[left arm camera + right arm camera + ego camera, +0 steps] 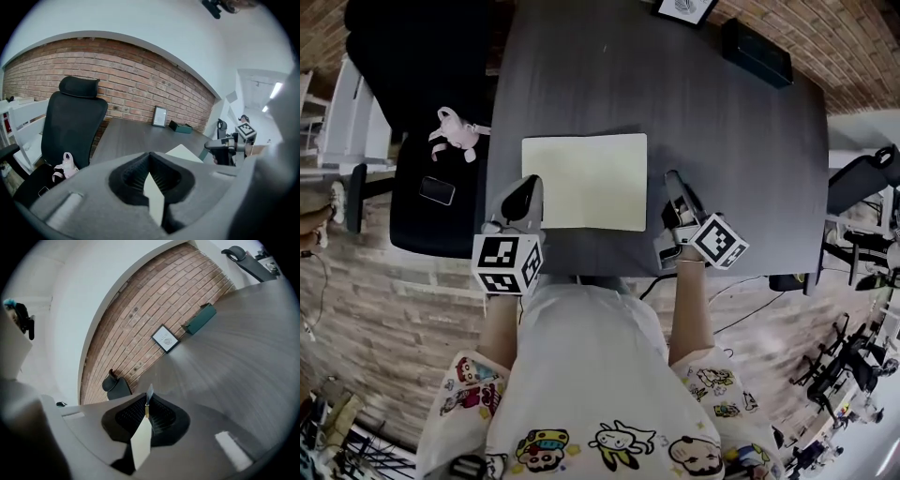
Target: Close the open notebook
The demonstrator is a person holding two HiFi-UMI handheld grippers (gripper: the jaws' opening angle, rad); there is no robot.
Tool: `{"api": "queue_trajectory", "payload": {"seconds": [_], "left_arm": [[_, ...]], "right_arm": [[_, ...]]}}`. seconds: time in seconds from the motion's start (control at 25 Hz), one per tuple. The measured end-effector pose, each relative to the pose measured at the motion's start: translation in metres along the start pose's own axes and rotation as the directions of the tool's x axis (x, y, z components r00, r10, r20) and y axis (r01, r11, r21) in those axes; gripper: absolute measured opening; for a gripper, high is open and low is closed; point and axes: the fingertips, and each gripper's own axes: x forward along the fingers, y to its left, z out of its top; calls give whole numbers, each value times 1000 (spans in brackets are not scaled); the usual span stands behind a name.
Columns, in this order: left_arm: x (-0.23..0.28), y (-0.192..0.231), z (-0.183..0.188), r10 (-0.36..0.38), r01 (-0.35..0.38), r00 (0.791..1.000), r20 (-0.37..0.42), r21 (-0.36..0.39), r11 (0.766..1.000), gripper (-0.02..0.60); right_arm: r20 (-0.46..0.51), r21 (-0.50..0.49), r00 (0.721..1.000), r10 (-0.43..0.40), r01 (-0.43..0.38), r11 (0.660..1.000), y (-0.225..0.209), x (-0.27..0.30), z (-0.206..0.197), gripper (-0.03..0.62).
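Note:
The pale yellow notebook (584,181) lies flat on the dark grey table (722,131) as one plain rectangle, with no centre fold showing. My left gripper (525,189) hovers at its near left corner, and its jaws look pressed together (150,161) with nothing between them. A corner of the notebook (185,152) shows just beyond them. My right gripper (675,186) is lifted off to the right of the notebook, apart from it. Its jaws are shut (146,401) and hold nothing, and its view is tilted and blurred.
A black office chair (431,197) stands left of the table with a pink plush toy (455,131) and a phone (437,190) on its seat. A picture frame (684,7) and a dark box (757,52) sit at the table's far edge by the brick wall.

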Motion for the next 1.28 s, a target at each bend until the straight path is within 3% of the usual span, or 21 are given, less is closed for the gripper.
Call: {"api": "queue_trajectory", "payload": {"seconds": [0.28,0.56,0.92,1.28], "left_arm": [[-30,17,12,84,-82,995,60,-27,996,0],[-56,30,14,152,-146,984,98,-59,987,0],[-81,43,12,232,-220,965,126,-100,970,0],[-105,69,0,318,-298,940,123,-153,942,0]], "right_arm": [[-46,-129,996,82,-88,988,52,6,2,31],[-102,-243,983,152,-172,955,107,20,-15,31],[-204,-251,932,299,-345,905,174,49,-47,31],[-369,-316,883,288,-411,855,197,99,-119,31]]}}
